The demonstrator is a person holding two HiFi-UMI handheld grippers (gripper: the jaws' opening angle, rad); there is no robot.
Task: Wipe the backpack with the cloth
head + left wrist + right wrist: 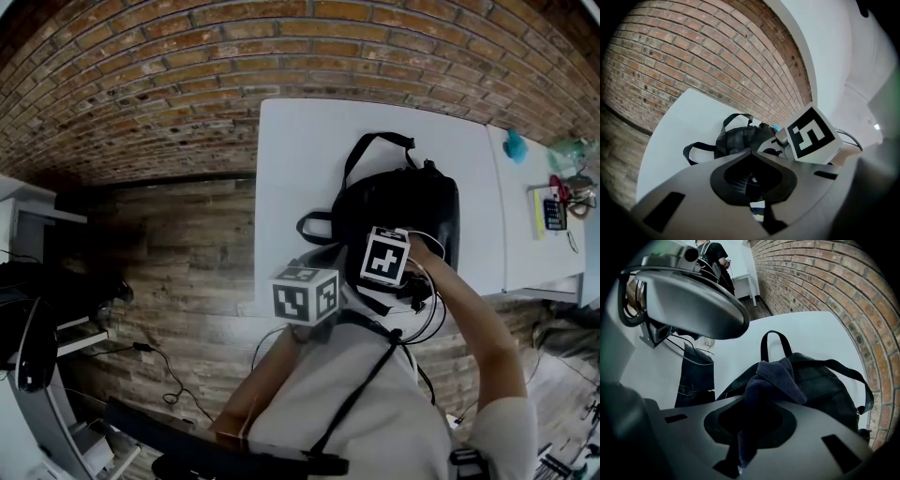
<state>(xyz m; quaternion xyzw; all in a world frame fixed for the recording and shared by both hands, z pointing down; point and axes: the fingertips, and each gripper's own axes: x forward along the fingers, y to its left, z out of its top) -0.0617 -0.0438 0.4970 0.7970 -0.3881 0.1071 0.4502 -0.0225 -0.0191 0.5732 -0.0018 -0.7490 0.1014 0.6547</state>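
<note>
Plainly, the cloth [776,378] is the soft, limp thing here. The right gripper [751,401] is clamped on one fold of it, and the rest bunches up just ahead of the jaws and flops over their tips. It looks light and thick, so it should drag across a surface without slipping out, provided the grasp is deep in the fold, as it appears to be.

Beyond the jaws, under the cloth, lies the black backpack [825,385] on the white table [300,150]. Its top loop [774,341] stands up on the far side. The bag looks soft-sided and slack. It will probably dent under pressure and may slide on the smooth tabletop, so wiping strokes should be light and run along the fabric.

The left gripper [750,154] has its jaws drawn together, and I can make out nothing gripped between them. The backpack sits ahead of its tips, apart from them. A strap or the loop looks like the best hold for steadying the bag.
</note>
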